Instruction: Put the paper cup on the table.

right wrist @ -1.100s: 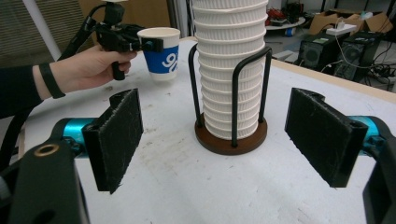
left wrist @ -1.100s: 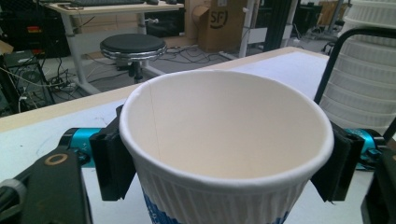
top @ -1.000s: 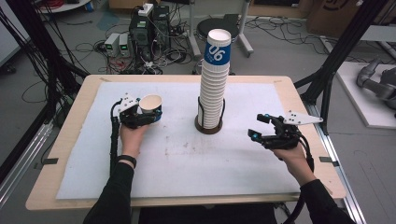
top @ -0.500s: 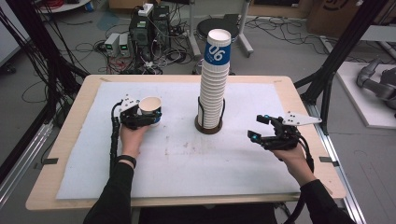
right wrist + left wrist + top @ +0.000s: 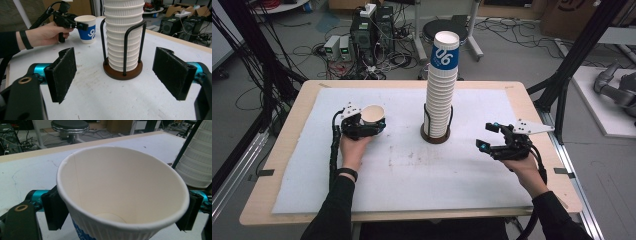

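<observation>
- Looks like the set-down step: the paper cup (image 5: 373, 115) stands on the bench (image 5: 287, 165), left of the cup stack (image 5: 441, 90). The left tongs (image 5: 371, 126) have just been opening, cup still between the jaws.
- Next: spread wider, back off without tipping it.
- Right tongs (image 5: 484, 137) spread, empty, right of the stack; plenty of room there.
</observation>
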`<move>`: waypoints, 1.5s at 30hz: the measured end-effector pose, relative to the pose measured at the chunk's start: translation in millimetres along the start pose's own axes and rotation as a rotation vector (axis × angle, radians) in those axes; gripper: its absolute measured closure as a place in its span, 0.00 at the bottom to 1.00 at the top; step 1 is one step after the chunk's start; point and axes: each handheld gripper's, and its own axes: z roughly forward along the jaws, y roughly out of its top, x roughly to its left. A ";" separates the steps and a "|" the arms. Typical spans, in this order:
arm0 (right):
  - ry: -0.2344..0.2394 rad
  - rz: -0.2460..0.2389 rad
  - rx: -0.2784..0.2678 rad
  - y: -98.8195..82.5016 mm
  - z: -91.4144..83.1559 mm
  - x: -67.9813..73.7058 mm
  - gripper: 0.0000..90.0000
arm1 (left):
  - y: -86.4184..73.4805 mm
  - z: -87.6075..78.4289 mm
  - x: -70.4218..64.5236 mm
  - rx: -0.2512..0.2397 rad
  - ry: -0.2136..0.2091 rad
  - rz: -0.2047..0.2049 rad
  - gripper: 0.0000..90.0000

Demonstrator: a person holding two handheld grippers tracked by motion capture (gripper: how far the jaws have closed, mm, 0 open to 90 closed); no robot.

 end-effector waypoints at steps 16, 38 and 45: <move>0.013 -0.002 0.000 1.0 2.7 0.0 0.22 | 2.7 -8.2 -10.0 0.037 0.065 0.013 0.02; 0.033 0.021 0.001 0.2 1.3 -2.5 0.22 | 12.2 -70.0 -25.1 -0.008 0.159 -0.009 0.02; 0.037 0.014 0.014 -0.7 2.0 -0.5 0.22 | 23.1 -88.4 -45.6 -0.009 0.030 0.011 0.02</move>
